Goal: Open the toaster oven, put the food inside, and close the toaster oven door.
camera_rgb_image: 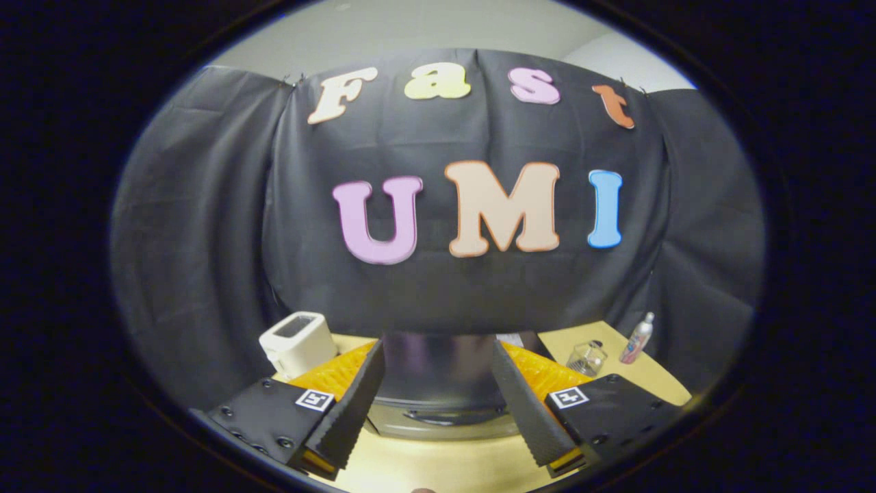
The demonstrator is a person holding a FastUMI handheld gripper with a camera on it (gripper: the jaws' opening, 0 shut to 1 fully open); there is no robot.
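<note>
The toaster oven is a dark, silver-trimmed box on the pale wooden table, directly ahead of my fingers. Its top and upper front edge show in the gap between them, and its door looks closed. My gripper is open, the two fingers spread wide to either side of the oven's front, with nothing held. The fingers hover above the table, a short way in front of the oven. I see no food between or near the fingers.
A white slot toaster stands left of the oven. To the right sit a small clear glass jar and a slim bottle near the table's far right edge. Black cloth walls close the booth behind.
</note>
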